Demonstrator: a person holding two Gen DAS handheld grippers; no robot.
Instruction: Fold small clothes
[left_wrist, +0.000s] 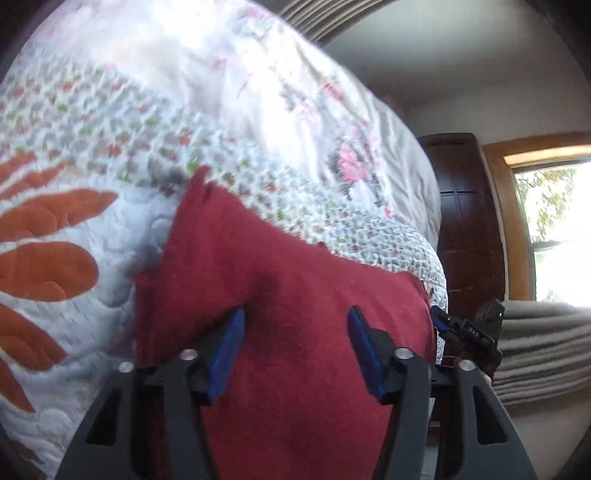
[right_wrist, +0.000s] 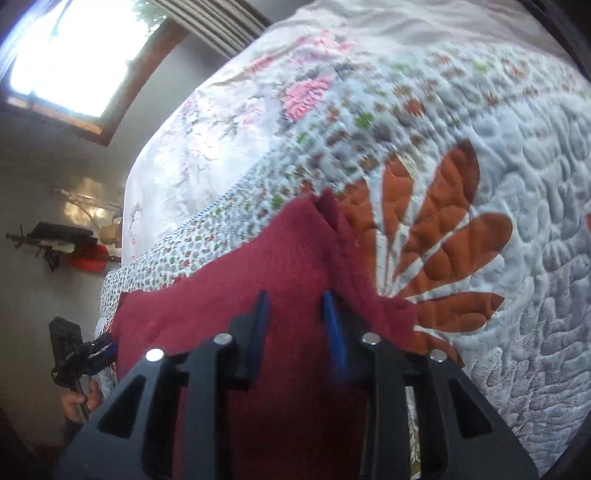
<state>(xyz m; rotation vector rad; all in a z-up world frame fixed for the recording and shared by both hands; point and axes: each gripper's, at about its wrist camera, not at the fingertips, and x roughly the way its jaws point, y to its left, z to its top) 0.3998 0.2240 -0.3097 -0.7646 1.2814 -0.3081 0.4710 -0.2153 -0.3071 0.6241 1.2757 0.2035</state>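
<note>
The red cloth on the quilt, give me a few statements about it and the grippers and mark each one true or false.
1. The red cloth lies on a patterned quilt. True.
2. The left gripper is clamped shut on nothing. False: its jaws stand open over the cloth.
3. The cloth is blue. False: it is dark red.
4. The right gripper points at the cloth, jaws apart. True.
5. A window shows beyond the bed. True.

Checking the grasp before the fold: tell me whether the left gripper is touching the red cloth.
Cannot tell. In the left wrist view the left gripper stands open over the red cloth, but neither contact nor gap shows plainly.
</note>
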